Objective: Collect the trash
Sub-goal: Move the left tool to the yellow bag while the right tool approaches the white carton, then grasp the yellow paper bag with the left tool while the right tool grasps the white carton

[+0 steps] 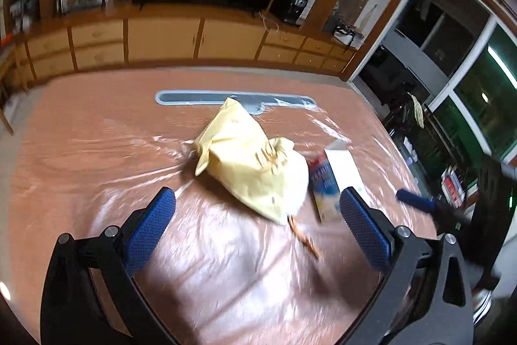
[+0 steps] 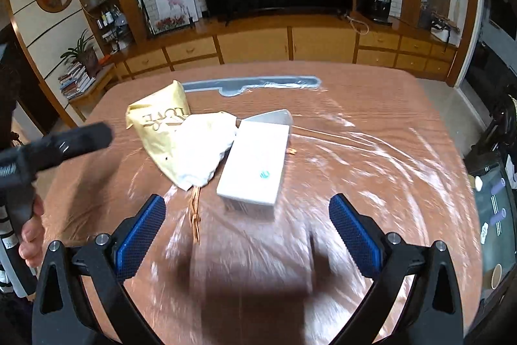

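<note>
From the left wrist, the left gripper hangs over the tabletop, fingers spread wide and empty. The yellow paper bag lies slumped just ahead, a carton touching its right side. The slick plastic cover could let either slide away from a grasp.

From the right wrist, the right gripper gapes empty too. The carton's flap stands open; I cannot see inside it or the bag.

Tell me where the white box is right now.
In the right wrist view the white box lies on the table, ahead of the open right tool, its left edge against the yellow paper bag.
</note>
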